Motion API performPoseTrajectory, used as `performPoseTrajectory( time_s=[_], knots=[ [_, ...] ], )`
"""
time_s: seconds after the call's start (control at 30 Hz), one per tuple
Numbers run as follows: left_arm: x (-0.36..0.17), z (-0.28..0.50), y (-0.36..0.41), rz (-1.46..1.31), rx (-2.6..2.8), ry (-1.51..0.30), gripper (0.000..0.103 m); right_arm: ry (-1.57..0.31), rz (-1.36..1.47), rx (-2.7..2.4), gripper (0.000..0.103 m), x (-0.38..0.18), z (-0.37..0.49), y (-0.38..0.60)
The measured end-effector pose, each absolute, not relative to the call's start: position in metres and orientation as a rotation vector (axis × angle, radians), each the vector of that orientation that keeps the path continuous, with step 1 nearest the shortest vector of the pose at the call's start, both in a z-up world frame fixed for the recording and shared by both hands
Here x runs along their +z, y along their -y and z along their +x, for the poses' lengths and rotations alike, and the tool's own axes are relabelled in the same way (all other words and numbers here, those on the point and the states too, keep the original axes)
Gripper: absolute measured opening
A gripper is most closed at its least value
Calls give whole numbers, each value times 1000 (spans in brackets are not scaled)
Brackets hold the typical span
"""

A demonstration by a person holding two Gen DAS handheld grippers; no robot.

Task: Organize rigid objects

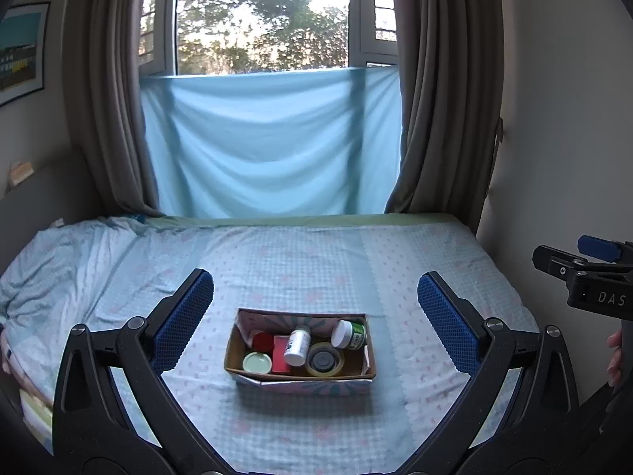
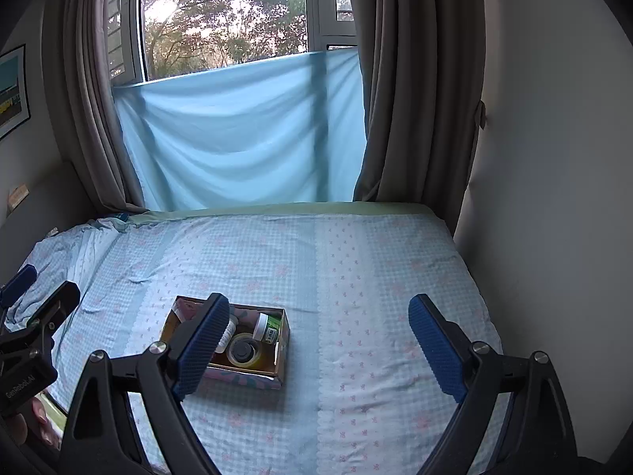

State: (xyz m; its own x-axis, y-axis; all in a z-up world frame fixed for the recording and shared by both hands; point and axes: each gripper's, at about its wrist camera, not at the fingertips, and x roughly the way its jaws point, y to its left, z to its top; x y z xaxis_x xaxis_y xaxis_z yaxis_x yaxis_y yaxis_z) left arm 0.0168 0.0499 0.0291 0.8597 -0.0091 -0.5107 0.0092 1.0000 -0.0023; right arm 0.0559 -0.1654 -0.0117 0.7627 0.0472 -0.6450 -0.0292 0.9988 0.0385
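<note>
A small cardboard box (image 1: pixel 366 356) sits on the bed. Inside lie a white bottle (image 1: pixel 297 344), a green-labelled jar with a white lid (image 1: pixel 348 334), a roll of tape (image 1: pixel 324 359), a red box (image 1: pixel 280 356), a red-lidded item (image 1: pixel 262 341) and a pale green lid (image 1: pixel 257 363). My left gripper (image 1: pixel 316 316) is open and empty, held above and before the box. My right gripper (image 2: pixel 316 336) is open and empty; its left finger (image 2: pixel 201 346) covers part of the box (image 2: pixel 281 352). The jar (image 2: pixel 268 327) and the tape (image 2: pixel 242 351) show there too.
The bed (image 1: pixel 316 257) wears a light blue checked sheet, rumpled at the left. Behind it hang a blue cloth (image 1: pixel 269 142) over the window and grey curtains (image 1: pixel 439 91). A wall stands close at the right (image 2: pixel 554 158).
</note>
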Motion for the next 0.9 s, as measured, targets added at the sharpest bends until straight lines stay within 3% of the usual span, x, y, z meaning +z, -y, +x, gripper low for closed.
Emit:
performPoseTrajectory(
  time_s=[0.9],
  knots=[
    [26, 4, -41, 25, 43, -499, 103, -693, 32, 49, 90, -10, 51, 176]
  ],
)
